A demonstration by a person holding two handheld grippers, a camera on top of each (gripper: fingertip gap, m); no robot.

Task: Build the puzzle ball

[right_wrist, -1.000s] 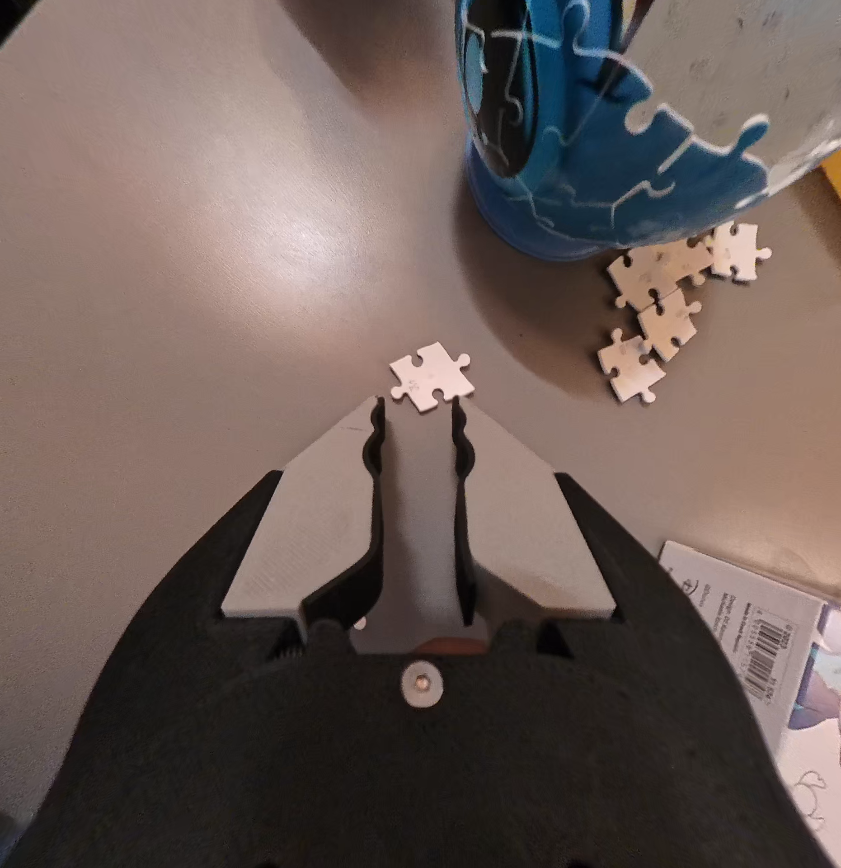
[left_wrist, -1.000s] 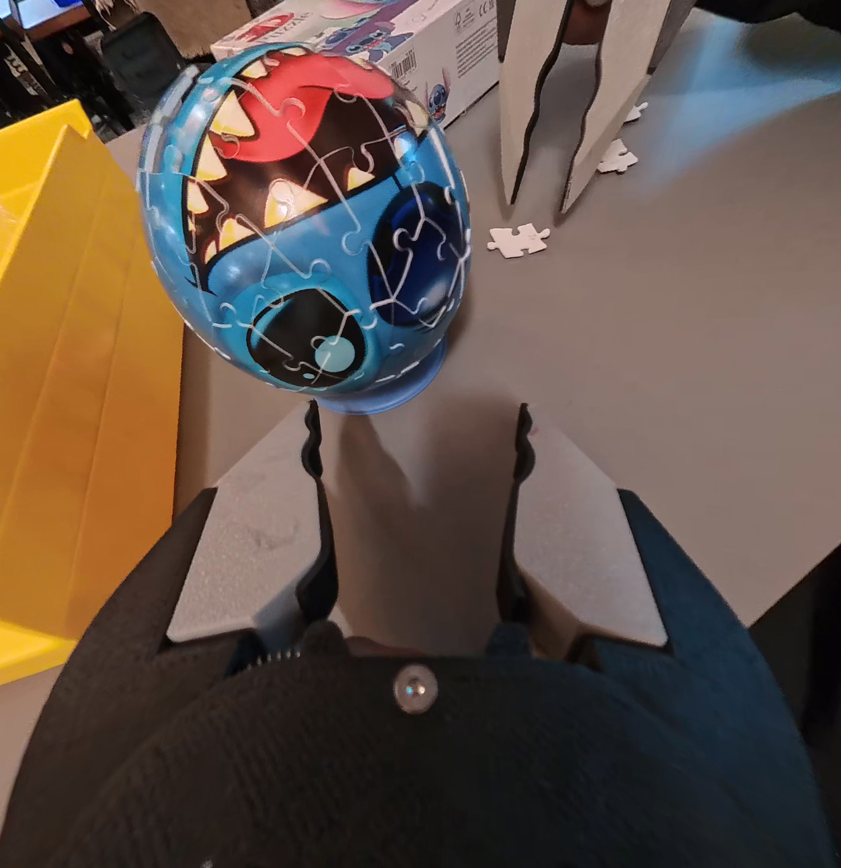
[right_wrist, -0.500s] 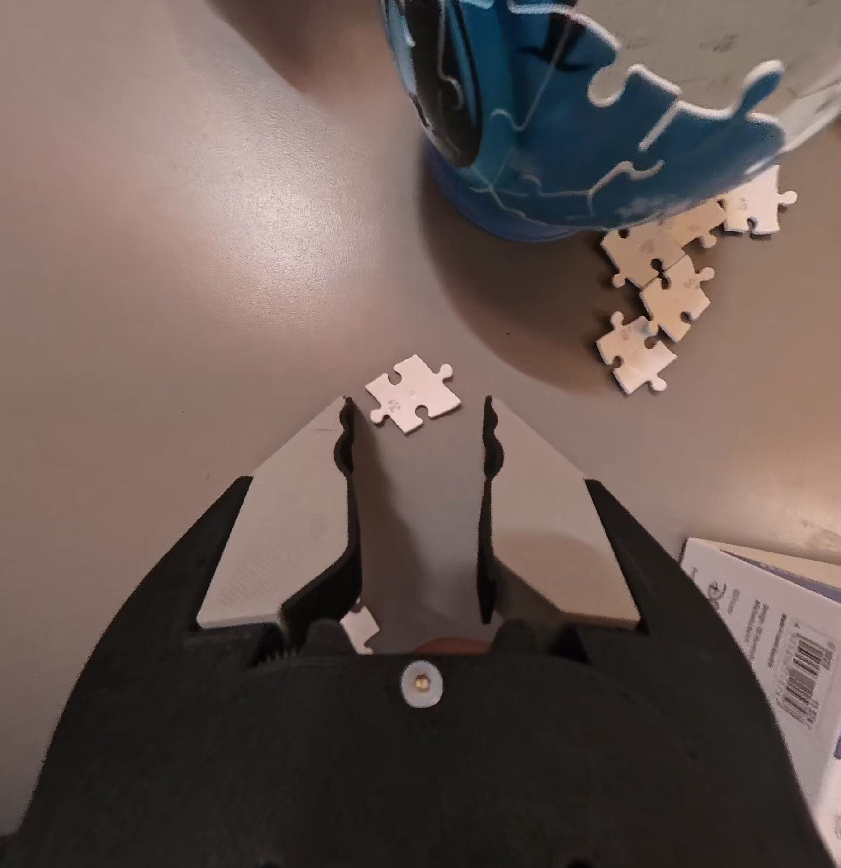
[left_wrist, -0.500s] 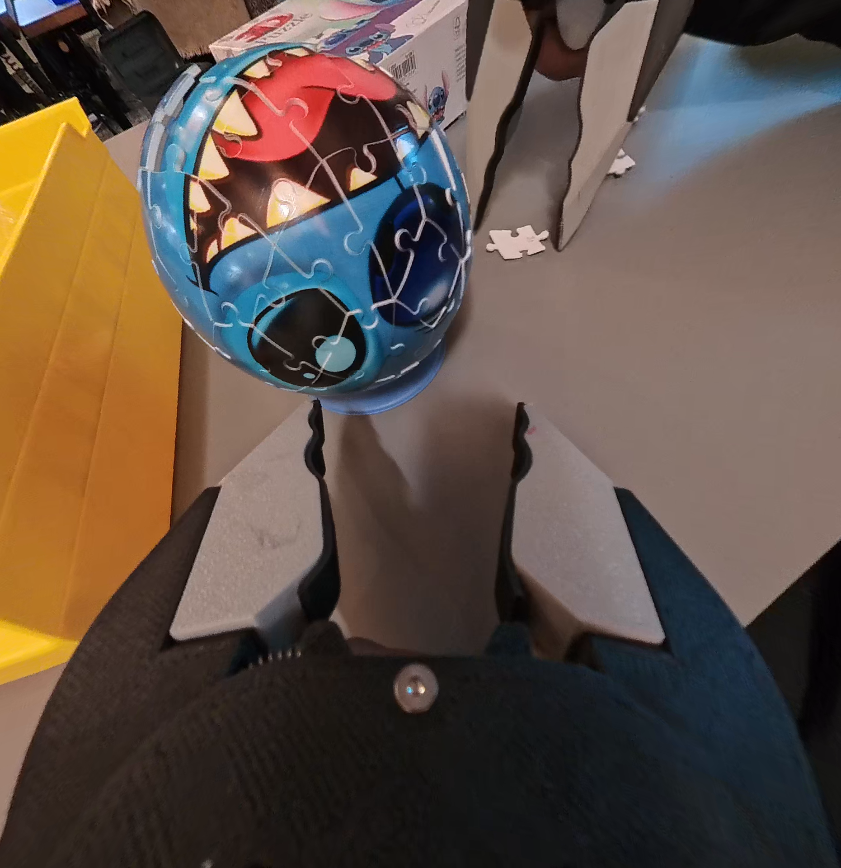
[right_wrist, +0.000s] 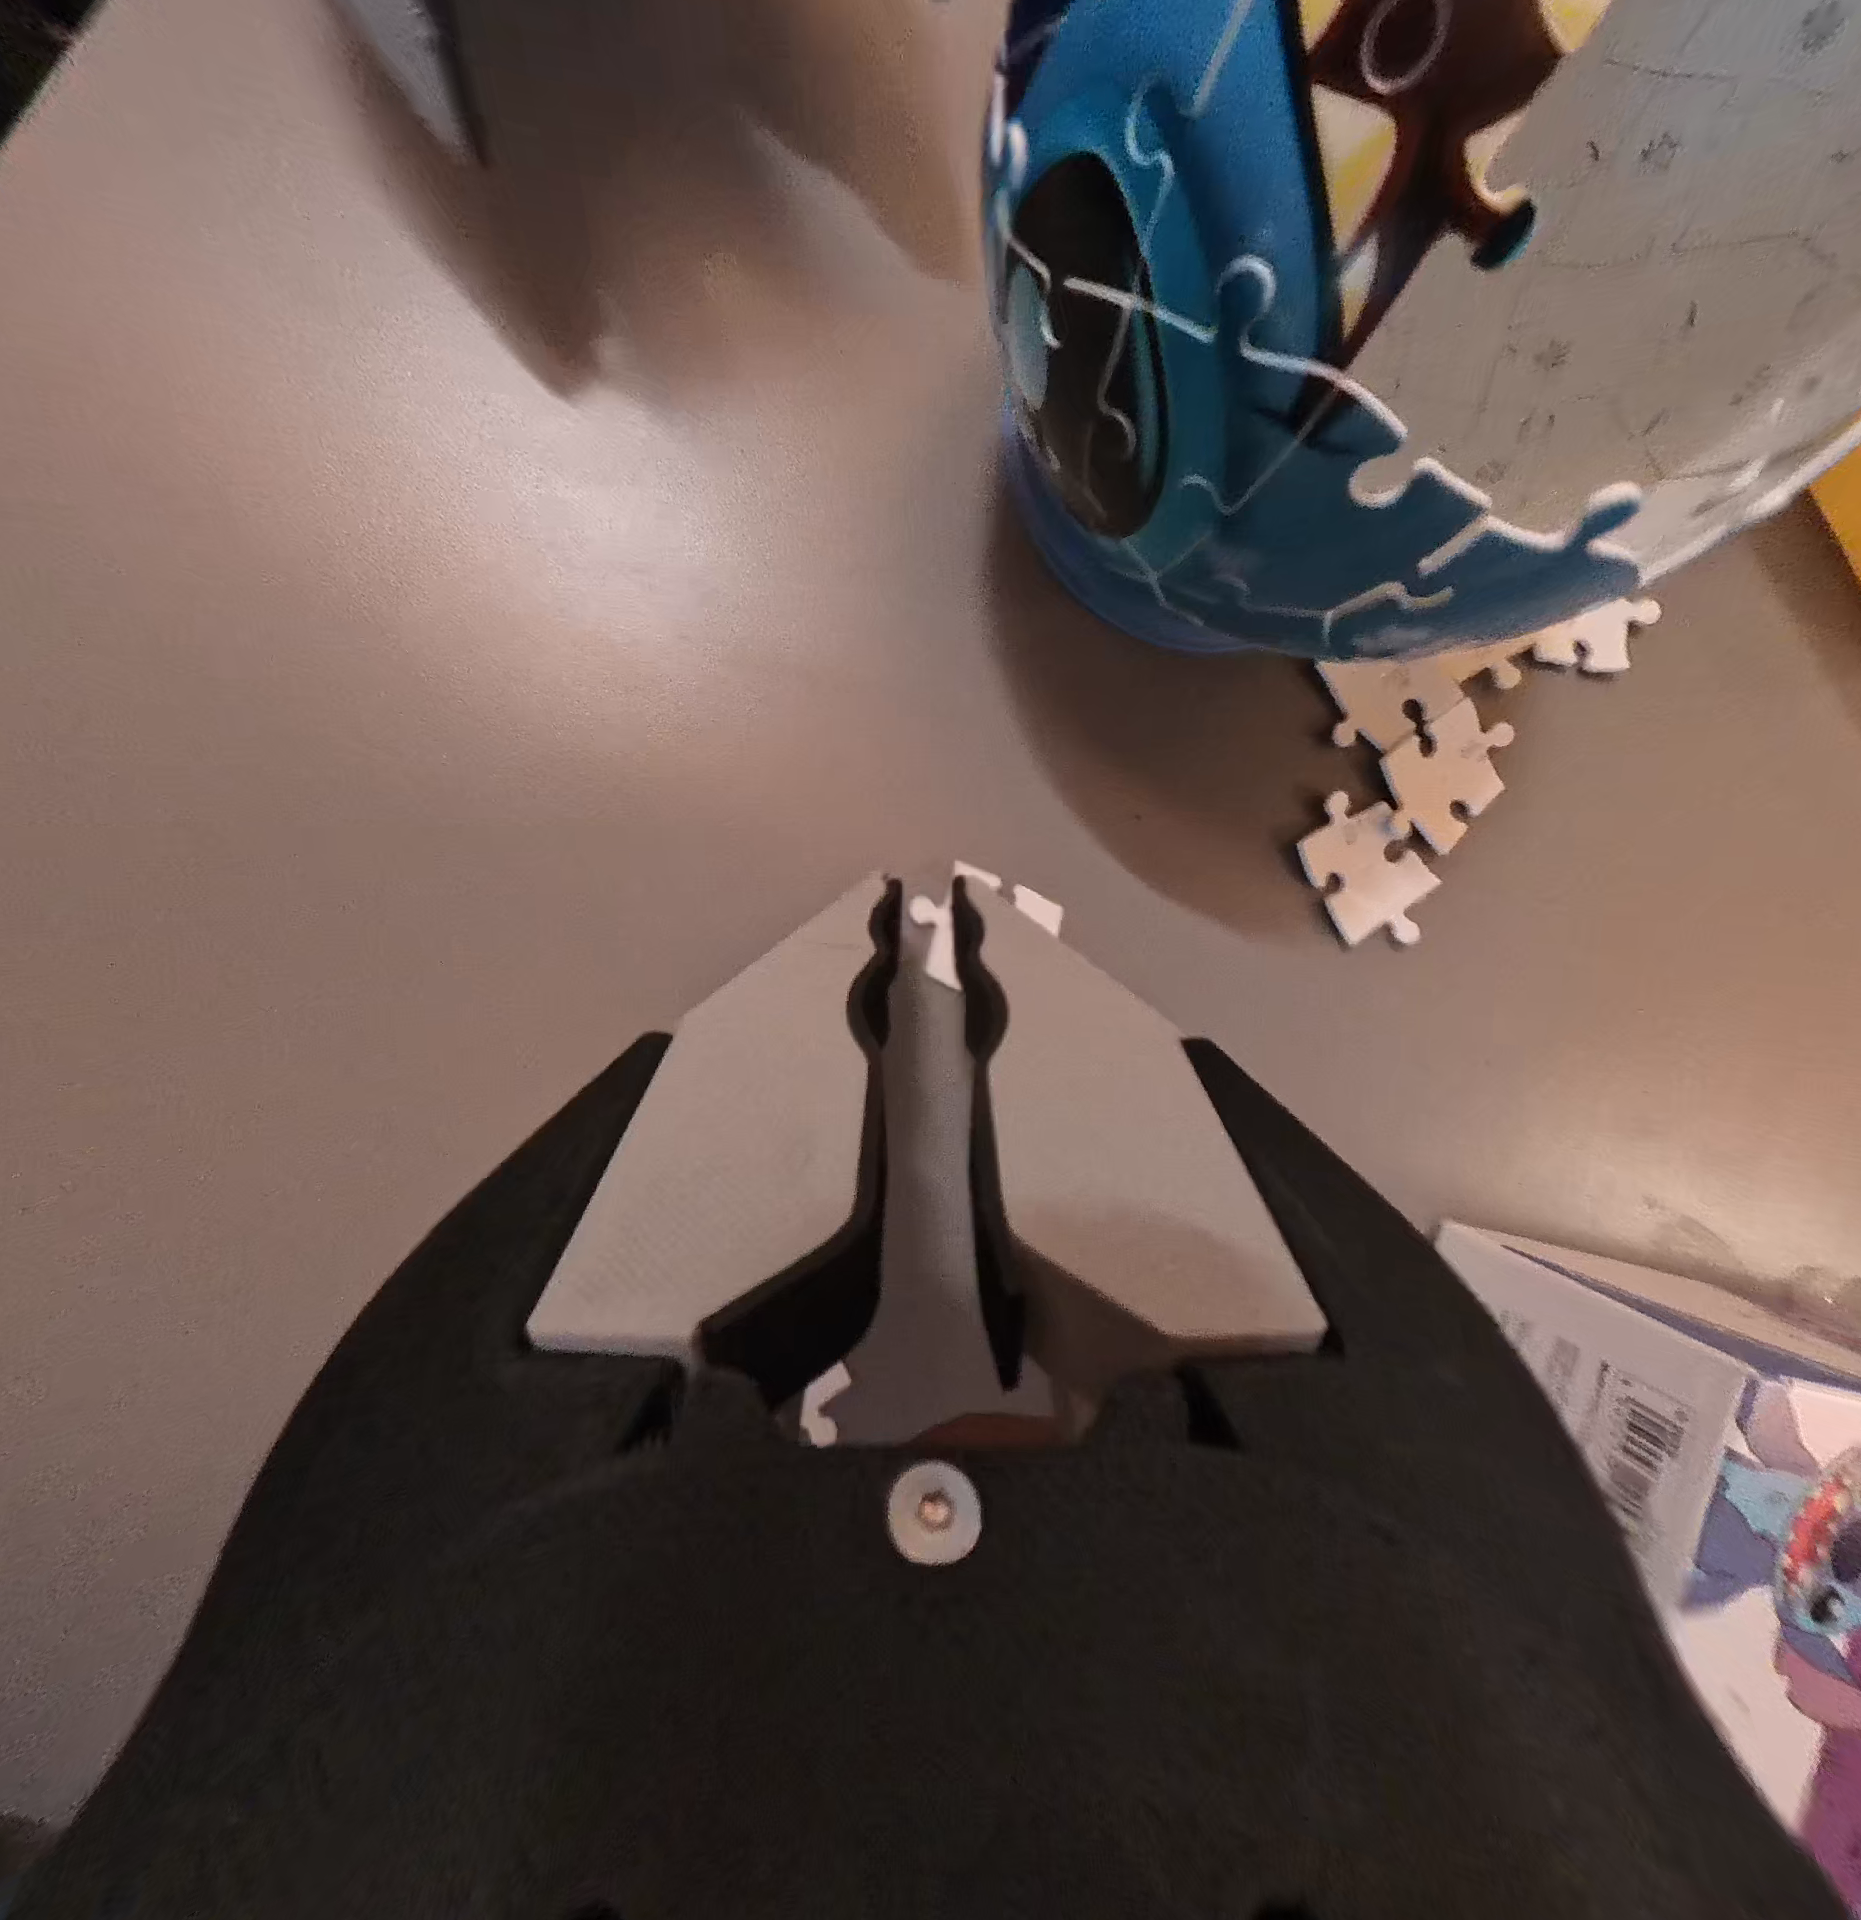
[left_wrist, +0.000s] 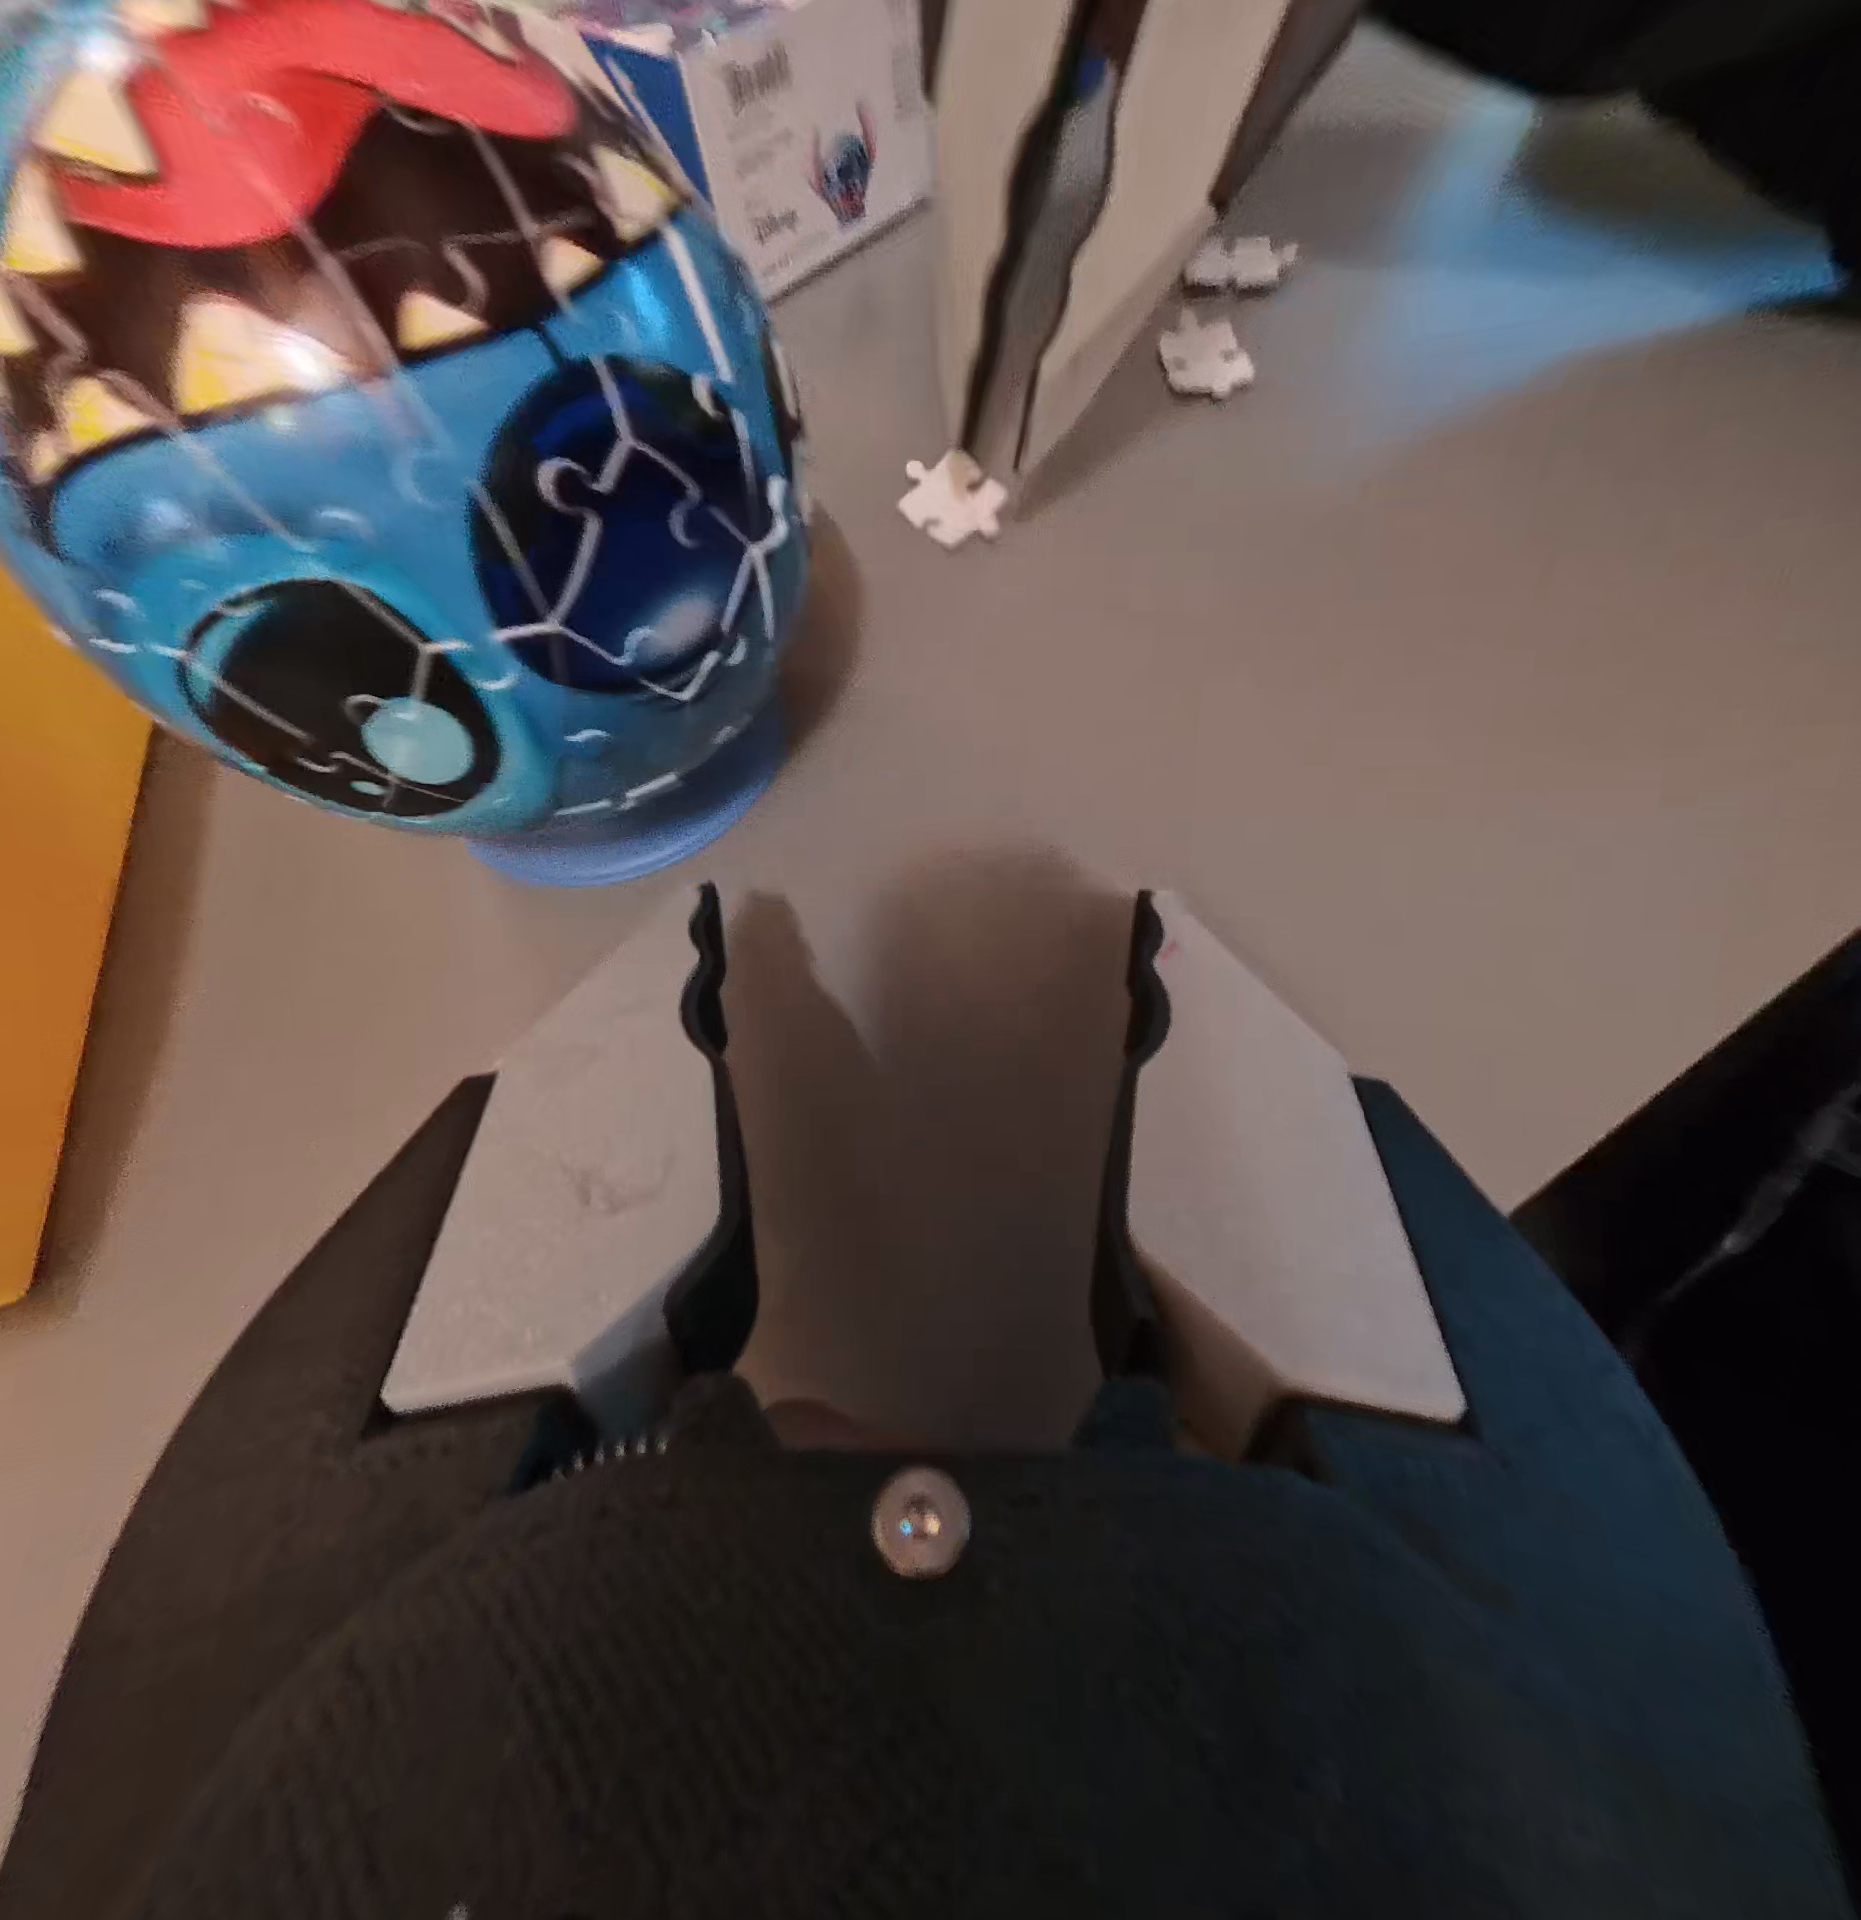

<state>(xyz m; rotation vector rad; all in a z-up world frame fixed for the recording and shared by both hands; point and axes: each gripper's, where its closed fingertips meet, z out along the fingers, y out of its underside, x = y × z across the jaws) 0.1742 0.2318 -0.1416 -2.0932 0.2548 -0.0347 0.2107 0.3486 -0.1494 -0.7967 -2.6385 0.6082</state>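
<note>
The partly built blue puzzle ball (left_wrist: 386, 447) stands on its blue ring base on the grey table (left_wrist: 1321, 727); in the right wrist view (right_wrist: 1269, 364) its open side shows white piece backs. My right gripper (right_wrist: 924, 896) is shut on a white puzzle piece (right_wrist: 936, 935) at table level. The left wrist view shows that gripper (left_wrist: 999, 468) too, tips pinching the piece (left_wrist: 952, 504). My left gripper (left_wrist: 921, 914) is open and empty, just right of the ball's base.
Several loose white pieces (right_wrist: 1425, 769) lie by the ball's base, and more (left_wrist: 1206, 358) lie behind the right gripper. The puzzle box (left_wrist: 801, 156) stands behind the ball. A yellow bin (left_wrist: 32, 935) sits at the left. The table edge (left_wrist: 1684, 1039) runs at the right. Left tips to right tips: about 12 centimeters.
My right gripper opened, moved forward over the single white piece and closed on it. My left gripper moved closer to the ball and a little to the right, still open.
</note>
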